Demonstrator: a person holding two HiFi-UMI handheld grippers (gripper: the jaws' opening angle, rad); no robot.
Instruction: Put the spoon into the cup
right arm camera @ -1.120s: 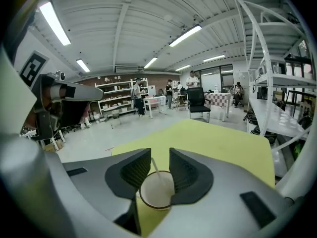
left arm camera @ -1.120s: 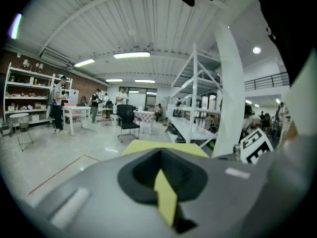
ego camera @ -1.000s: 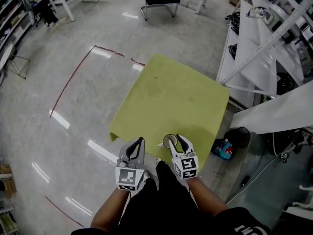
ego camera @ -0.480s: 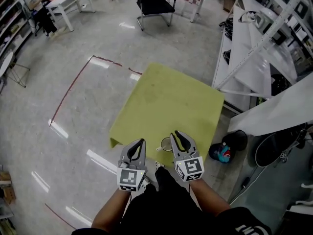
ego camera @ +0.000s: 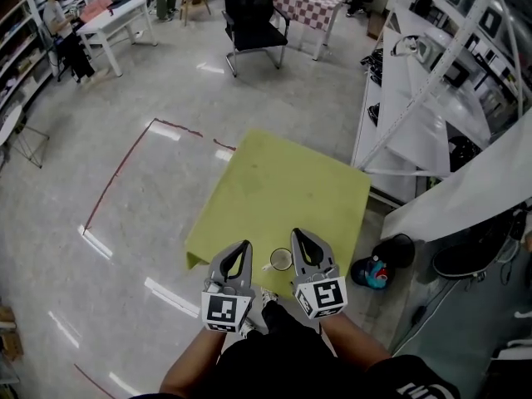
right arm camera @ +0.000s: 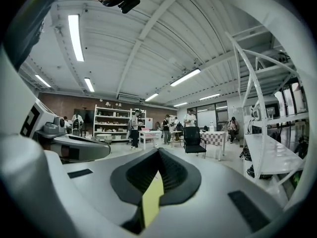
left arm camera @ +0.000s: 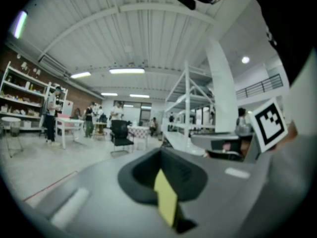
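Observation:
A white cup (ego camera: 282, 259) stands near the front edge of the yellow-green table (ego camera: 274, 189), between my two grippers in the head view. A pale spoon handle (ego camera: 268, 267) sticks out of it to the left. My left gripper (ego camera: 244, 245) hovers just left of the cup, shut and empty. My right gripper (ego camera: 298, 234) is just right of the cup, also shut with nothing in it. In the left gripper view the left gripper (left arm camera: 161, 151) points level across the room, jaws meeting. The right gripper view shows the right gripper (right arm camera: 158, 150) the same way, jaws together.
A black chair (ego camera: 253, 7) stands beyond the table. White shelving (ego camera: 432, 98) runs along the right side. A dark bag with a colourful object (ego camera: 378, 271) lies on the floor by the table's right corner. Red tape (ego camera: 116, 169) marks the floor at left.
Both grippers have risen above the table. The right gripper's jaws, open beside the cup before, have shut empty. The cup with the spoon stays put.

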